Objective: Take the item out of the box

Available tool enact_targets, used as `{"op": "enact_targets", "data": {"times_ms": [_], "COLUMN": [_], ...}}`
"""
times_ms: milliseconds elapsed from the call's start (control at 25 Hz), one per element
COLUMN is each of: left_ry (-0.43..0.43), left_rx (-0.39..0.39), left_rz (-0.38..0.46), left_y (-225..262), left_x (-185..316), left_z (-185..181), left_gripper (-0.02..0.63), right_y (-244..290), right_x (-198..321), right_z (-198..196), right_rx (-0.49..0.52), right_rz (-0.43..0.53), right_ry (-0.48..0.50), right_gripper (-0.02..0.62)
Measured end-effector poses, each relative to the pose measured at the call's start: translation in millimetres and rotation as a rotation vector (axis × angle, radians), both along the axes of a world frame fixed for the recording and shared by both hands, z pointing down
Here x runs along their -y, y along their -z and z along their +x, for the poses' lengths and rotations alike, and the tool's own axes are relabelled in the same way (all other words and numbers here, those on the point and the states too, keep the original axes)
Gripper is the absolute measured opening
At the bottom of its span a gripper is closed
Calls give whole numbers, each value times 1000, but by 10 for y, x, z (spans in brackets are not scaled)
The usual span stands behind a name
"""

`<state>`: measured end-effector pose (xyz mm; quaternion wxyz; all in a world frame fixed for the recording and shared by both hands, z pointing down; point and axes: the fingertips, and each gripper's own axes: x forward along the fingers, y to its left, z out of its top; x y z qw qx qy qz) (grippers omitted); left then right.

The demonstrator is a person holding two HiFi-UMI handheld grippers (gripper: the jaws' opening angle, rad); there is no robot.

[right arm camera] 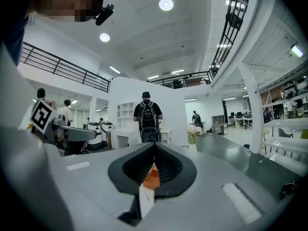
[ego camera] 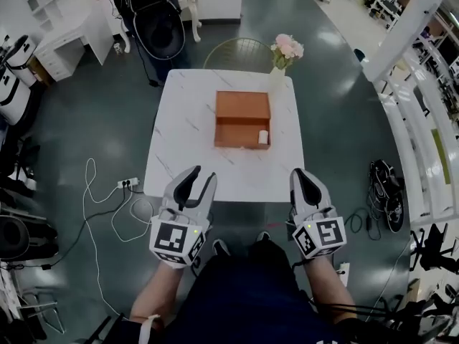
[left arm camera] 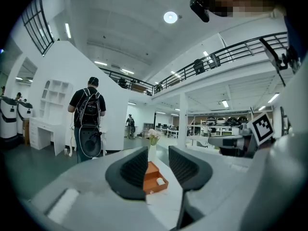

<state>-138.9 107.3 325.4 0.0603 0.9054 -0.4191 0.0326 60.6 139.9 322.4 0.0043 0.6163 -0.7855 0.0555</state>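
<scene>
Orange box (ego camera: 242, 113) sits on the white table (ego camera: 179, 142), with a small, pale, cylinder-like item (ego camera: 263, 137) in its near right corner. Left gripper (ego camera: 201, 175) jaws stand apart and empty. Right gripper (ego camera: 300, 175) jaws are pressed together.

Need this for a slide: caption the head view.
Left hand-held gripper open, right hand-held gripper shut, before a table with an orange box and flower vase.

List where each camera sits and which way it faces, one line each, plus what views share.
Head view: on the person's head, facing steeply down at table and box; both claws, forearms show.
Left gripper view: on the left claw, facing forward between open jaws.
Right gripper view: on the right claw, facing forward, jaws closed.
Shared: all see the box.
</scene>
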Motion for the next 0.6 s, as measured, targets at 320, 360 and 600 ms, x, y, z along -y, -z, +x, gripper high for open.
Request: {"op": "enact_targets", "data": {"times_ms": [320, 360, 600], "left_ry": [-25, -28, -25], "left_rx": [12, 18, 65], "left_rz": [-94, -106, -159], "left_y": [-398, -456, -637], "left_x": [294, 355, 745], "left_z": [-40, -31, 144], "left_gripper": [146, 145, 145], "right_y": [-282, -340, -583], "right_x": [227, 285, 718], "right_z": [-33, -44, 121], "right_rx": [10, 15, 74], "right_rz": [-77, -84, -120], "right_ry": [-11, -5, 6], "right_gripper": [3, 3, 3]}}
